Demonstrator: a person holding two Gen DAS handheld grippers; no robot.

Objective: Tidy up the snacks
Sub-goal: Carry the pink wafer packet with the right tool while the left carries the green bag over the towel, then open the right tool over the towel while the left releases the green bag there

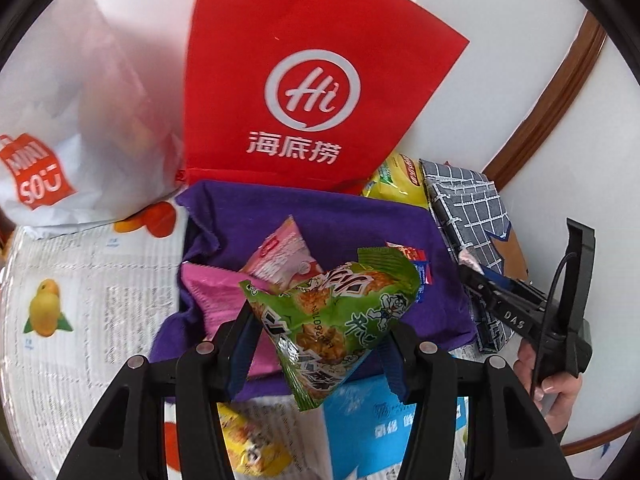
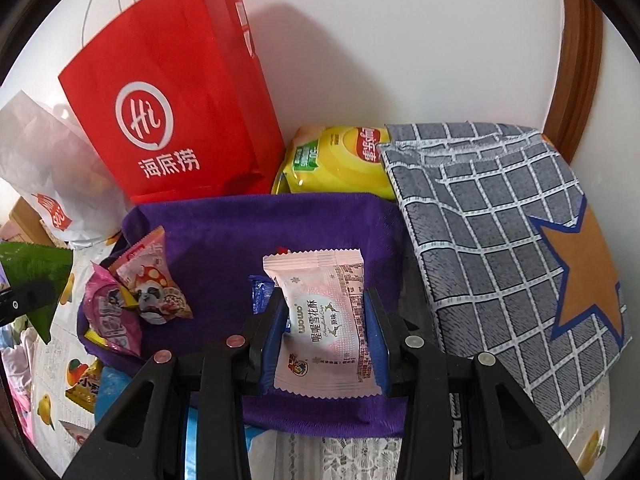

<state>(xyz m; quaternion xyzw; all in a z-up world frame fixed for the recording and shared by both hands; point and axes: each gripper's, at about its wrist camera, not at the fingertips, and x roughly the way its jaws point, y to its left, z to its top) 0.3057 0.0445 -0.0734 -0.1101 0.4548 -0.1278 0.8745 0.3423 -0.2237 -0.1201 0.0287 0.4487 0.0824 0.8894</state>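
My left gripper (image 1: 320,336) is shut on a green snack packet (image 1: 332,312) and holds it above the purple cloth basket (image 1: 360,216). Pink snack packets (image 1: 280,256) lie inside the basket. My right gripper (image 2: 326,332) is shut on a pale pink wrapped snack (image 2: 328,324), held over the same purple basket (image 2: 248,224). Pink and panda-print packets (image 2: 140,300) lie at the basket's left side. The right gripper also shows at the right of the left wrist view (image 1: 480,280), and the green packet at the left edge of the right wrist view (image 2: 36,276).
A red paper bag (image 1: 304,80) and a white bag (image 1: 60,140) stand behind the basket. A yellow chip bag (image 2: 340,160) and a grey checked cloth box (image 2: 500,240) are at the right. A blue box (image 1: 380,428) and a yellow packet (image 1: 252,444) lie in front.
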